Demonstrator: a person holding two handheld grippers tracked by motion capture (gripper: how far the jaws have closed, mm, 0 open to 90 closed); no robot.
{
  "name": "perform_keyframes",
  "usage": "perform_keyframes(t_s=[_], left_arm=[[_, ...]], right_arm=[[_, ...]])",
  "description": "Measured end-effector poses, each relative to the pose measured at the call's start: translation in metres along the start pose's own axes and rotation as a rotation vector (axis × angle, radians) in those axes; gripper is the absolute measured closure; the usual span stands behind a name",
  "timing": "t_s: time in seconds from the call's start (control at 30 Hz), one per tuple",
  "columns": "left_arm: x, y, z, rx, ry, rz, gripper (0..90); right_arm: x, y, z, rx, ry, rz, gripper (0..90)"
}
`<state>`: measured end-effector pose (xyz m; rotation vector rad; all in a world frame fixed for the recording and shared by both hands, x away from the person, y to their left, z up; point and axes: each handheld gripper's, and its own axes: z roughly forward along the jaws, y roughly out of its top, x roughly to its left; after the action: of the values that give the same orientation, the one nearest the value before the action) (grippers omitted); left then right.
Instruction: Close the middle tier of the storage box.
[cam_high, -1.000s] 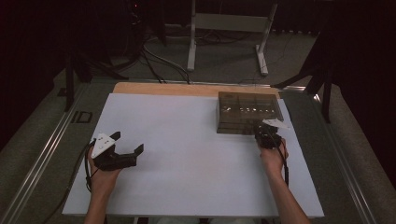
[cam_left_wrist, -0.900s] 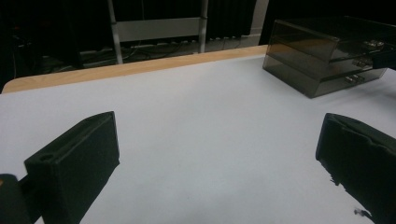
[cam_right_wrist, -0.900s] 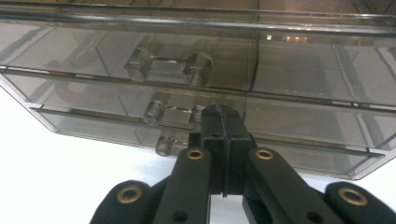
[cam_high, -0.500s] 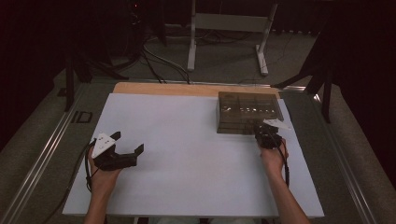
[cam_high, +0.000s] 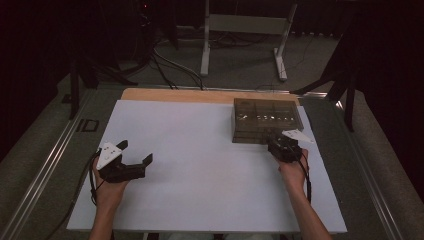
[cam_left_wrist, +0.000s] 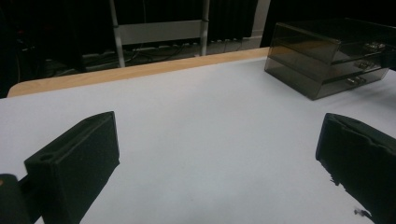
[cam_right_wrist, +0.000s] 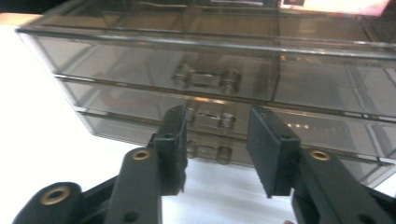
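Left gripper lying low on the white table at the near left, held in the left hand, grey plate on top, cable looped beside the wrist. Jaws wide apart, nothing between them but bare sheet; in the left gripper view both cut off by the bottom edge, the right one also by the side. Forearm cut off at the bottom of the high view.

Across the middle, plain white surface, with a strip of wood at the far edge. Beyond that, dark floor, cables and a pale stand, hard to make out.

Drawer box of smoky clear plastic at the far right of the table, three drawers stacked, each with a small handle. Contents too dim to read through the tinted walls; a row of bright specks on top in the high view, unclear whether glints or parts. Right end of the box cut off in the right gripper view.

Right gripper right at the near face of the box, held in the right hand, tips hidden from above by its own body. In the right gripper view jaws just opened, now part way apart, standing either side of the lower handles without pressing on them; hard to tell how close the tips come to the drawer front.
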<state>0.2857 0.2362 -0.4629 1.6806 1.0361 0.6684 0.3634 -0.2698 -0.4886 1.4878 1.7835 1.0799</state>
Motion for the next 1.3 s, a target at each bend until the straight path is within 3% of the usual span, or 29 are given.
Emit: perform_keyframes(t_s=[0.2,0.37,0.63,1.07,1.3], left_arm=[[0.001,0.0,0.0,0.003,0.006,0.009,1.0],[0.002,0.001,-0.002,0.001,0.017,0.01,1.0],[0.005,0.001,-0.004,0.008,0.04,0.009,1.0],[0.01,0.001,-0.009,-0.015,0.062,0.013,1.0],[0.012,0.001,-0.007,0.01,0.07,0.004,1.0]], right_arm=[[0.006,0.003,-0.009,-0.042,0.057,-0.018,35.4],[0.008,0.004,-0.016,-0.059,0.091,0.005,20.0],[0.01,0.003,-0.025,-0.043,0.095,0.009,2.3],[0.008,-0.009,-0.054,-0.082,0.124,0.001,0.0],[0.008,-0.022,-0.069,-0.117,0.133,-0.005,0.0]])
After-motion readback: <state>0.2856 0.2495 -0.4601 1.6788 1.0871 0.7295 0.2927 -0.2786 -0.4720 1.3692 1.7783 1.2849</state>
